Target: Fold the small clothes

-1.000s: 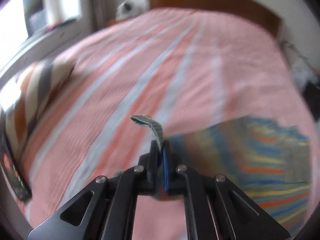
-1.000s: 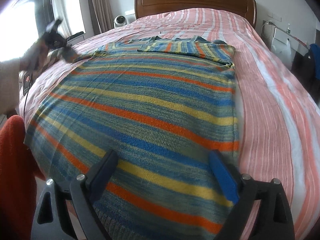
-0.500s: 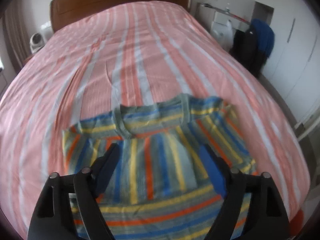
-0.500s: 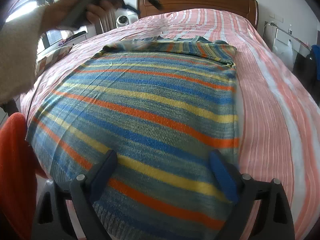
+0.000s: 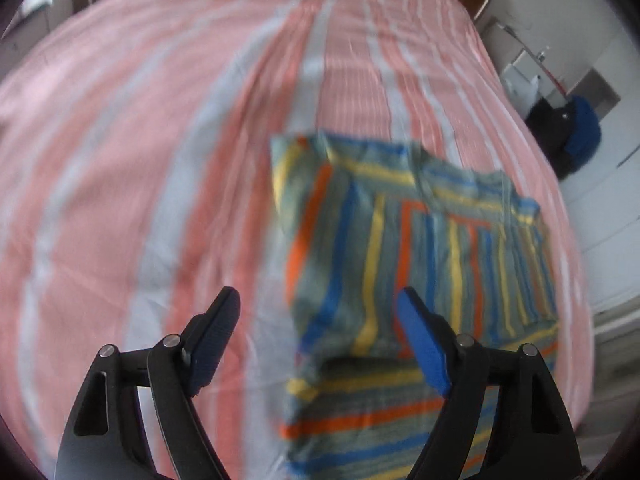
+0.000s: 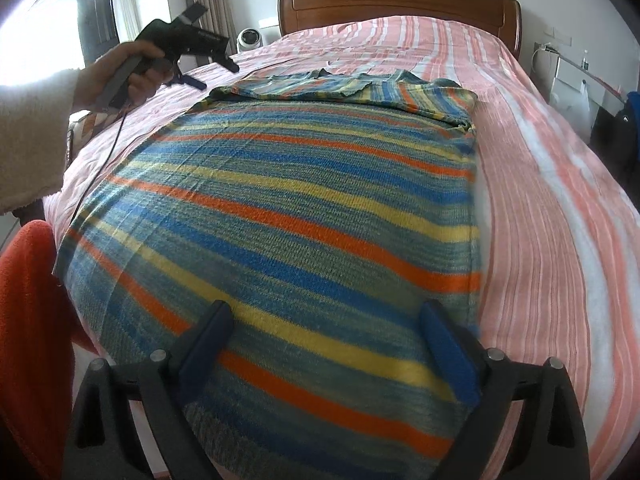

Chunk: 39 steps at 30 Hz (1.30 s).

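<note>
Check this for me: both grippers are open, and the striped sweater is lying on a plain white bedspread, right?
Not quite. Both grippers, left gripper and right gripper, are open, but the striped sweater lies on a pink-and-white striped bedspread, not plain white. The right wrist view shows it clearly.

Sweater on the bed

The sweater (image 6: 280,216) lies on the bed (image 6: 560,240), its top part folded over itself toward the headboard (image 6: 400,0); a fan (image 6: 250,38) stands behind, left.

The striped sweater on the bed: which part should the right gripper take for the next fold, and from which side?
Probably the near hem of the striped sweater. It lies flat beneath the open right gripper, so approach from the bed's foot, low.
</note>
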Each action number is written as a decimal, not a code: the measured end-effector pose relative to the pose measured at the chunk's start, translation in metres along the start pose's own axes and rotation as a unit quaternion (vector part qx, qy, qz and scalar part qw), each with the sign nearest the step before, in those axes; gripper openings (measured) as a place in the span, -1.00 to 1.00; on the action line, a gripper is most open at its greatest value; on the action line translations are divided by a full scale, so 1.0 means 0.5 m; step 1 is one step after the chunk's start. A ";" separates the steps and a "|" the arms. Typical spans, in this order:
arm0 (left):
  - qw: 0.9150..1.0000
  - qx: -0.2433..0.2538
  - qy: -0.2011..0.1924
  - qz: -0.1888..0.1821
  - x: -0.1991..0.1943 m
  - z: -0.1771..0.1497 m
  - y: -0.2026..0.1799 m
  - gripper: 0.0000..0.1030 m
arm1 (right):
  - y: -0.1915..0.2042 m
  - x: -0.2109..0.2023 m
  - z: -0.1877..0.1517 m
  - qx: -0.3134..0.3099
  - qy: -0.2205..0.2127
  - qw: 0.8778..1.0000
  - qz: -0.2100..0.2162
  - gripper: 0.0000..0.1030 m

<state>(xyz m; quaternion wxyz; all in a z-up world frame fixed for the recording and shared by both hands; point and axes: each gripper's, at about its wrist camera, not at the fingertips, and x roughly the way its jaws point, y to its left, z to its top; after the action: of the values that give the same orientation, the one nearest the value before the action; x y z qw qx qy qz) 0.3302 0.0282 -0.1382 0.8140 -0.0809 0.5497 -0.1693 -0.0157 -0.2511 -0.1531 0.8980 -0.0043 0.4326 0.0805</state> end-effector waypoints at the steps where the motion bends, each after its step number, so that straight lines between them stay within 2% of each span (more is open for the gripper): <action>1: 1.000 0.001 0.007 -0.007 0.016 -0.010 -0.004 -0.17 | 0.001 0.000 0.000 0.000 0.000 1.000 -0.002 0.86; 2: 1.000 0.009 0.014 0.013 0.027 -0.018 -0.009 -0.78 | 0.002 0.001 0.000 -0.001 0.000 1.000 -0.004 0.87; 3: 0.999 0.010 0.007 0.038 0.027 -0.024 -0.008 -0.87 | 0.003 0.002 0.001 -0.002 0.001 1.000 -0.006 0.87; 5: 0.998 -0.011 -0.024 0.059 0.016 -0.041 0.010 -0.87 | 0.004 0.002 0.003 -0.002 0.002 1.000 -0.007 0.87; 7: 0.998 -0.025 -0.030 0.048 0.016 -0.052 0.019 -0.85 | 0.002 0.003 0.002 -0.003 0.000 1.000 -0.005 0.87; 10: 0.997 -0.016 -0.032 0.063 0.009 -0.058 0.013 -0.59 | 0.001 0.006 0.001 -0.005 -0.001 1.000 -0.006 0.89; 11: 0.996 -0.017 -0.039 0.073 -0.004 -0.062 0.008 -0.16 | 0.001 0.006 0.001 -0.006 -0.001 1.000 -0.007 0.89; 12: 0.996 -0.018 -0.047 0.080 -0.017 -0.067 0.008 0.36 | 0.002 0.005 0.000 -0.006 -0.001 1.000 -0.006 0.89; 14: 0.993 0.001 -0.077 0.092 -0.043 -0.082 -0.001 0.69 | 0.000 0.005 0.001 -0.006 -0.001 1.000 -0.002 0.89; 15: 0.991 0.011 -0.079 0.110 -0.041 -0.087 0.000 0.72 | -0.001 0.005 0.001 -0.006 -0.001 1.000 0.000 0.89; 16: 0.986 0.024 -0.061 0.151 -0.023 -0.098 0.003 0.72 | -0.002 0.005 0.001 -0.006 -0.001 1.000 0.001 0.89; 17: 0.985 0.028 -0.042 0.168 -0.002 -0.097 0.017 0.76 | -0.001 0.006 0.001 -0.007 -0.001 1.000 0.000 0.89; 18: 0.986 0.028 -0.033 0.162 0.007 -0.101 0.027 0.78 | 0.001 0.006 0.001 -0.008 -0.001 1.000 -0.002 0.89; 21: 0.985 0.019 -0.059 0.162 -0.032 -0.133 0.038 0.75 | 0.001 0.003 0.006 -0.009 0.002 1.000 -0.003 0.87; 22: 0.986 0.013 -0.066 0.151 -0.055 -0.150 0.042 0.75 | -0.002 -0.005 0.009 -0.004 0.000 1.000 -0.001 0.87; 25: 0.989 0.003 -0.098 0.110 -0.137 -0.220 0.059 0.79 | -0.018 -0.063 0.023 0.017 -0.052 0.998 -0.009 0.87; 26: 0.988 0.003 -0.106 0.109 -0.153 -0.235 0.057 0.84 | -0.026 -0.085 0.029 0.019 -0.073 0.997 -0.024 0.87; 30: 0.982 0.007 -0.144 0.124 -0.217 -0.323 0.087 0.87 | -0.077 -0.137 0.051 0.035 -0.126 0.986 -0.099 0.88; 34: 0.974 0.003 -0.166 0.152 -0.214 -0.352 0.128 0.89 | -0.165 -0.138 0.061 0.101 -0.126 0.977 -0.138 0.88; 36: 0.973 -0.006 -0.164 0.161 -0.199 -0.359 0.152 0.89 | -0.197 -0.134 0.055 0.124 -0.128 0.972 -0.155 0.88; 39: 0.974 -0.030 -0.153 0.167 -0.159 -0.374 0.192 0.89 | -0.232 -0.116 0.035 0.147 -0.109 0.967 -0.180 0.88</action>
<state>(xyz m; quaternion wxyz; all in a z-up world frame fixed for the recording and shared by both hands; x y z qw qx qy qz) 0.1485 0.1566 -0.1713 0.9023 -0.0378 0.4295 -0.0001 -0.0206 -0.3722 -0.1042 0.9301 0.0583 0.3315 -0.1468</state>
